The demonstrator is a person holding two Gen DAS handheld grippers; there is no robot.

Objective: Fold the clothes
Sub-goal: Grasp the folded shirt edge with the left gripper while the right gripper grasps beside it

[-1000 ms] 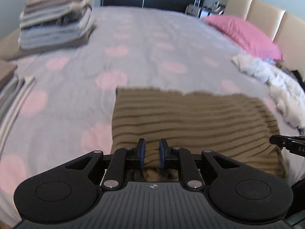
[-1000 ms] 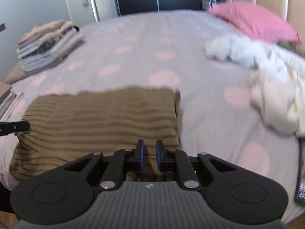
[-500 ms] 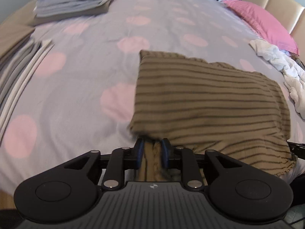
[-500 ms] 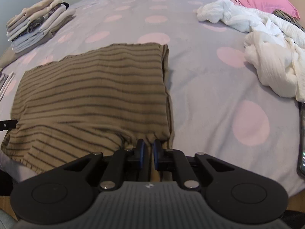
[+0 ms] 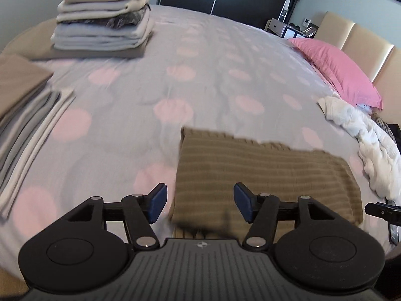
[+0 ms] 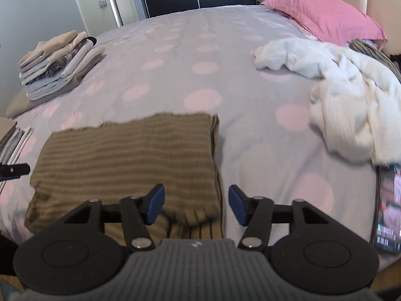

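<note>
A brown striped garment (image 5: 263, 175) (image 6: 130, 155) lies folded flat on the bed near its front edge. My left gripper (image 5: 200, 207) hovers over the garment's near left corner; its jaws are opening, and the pads stand apart from the cloth below them. My right gripper (image 6: 196, 207) hangs over the near right corner, jaws likewise opening and clear of the fabric. A fingertip of the right gripper (image 5: 378, 210) shows at the right edge of the left wrist view, and a fingertip of the left gripper (image 6: 15, 169) at the left edge of the right wrist view.
The bed (image 5: 200, 95) has a grey cover with pink dots. A stack of folded clothes (image 5: 102, 22) (image 6: 57, 65) sits at the far left, another folded pile (image 5: 25, 115) nearer left. Crumpled white laundry (image 6: 345, 95) and a pink pillow (image 6: 323, 15) lie right. A phone (image 6: 387, 208) rests at the right edge.
Both grippers let go of the brown garment's near edge and opened wide. Both lifted up and back, and the garment now lies folded on the bed.
</note>
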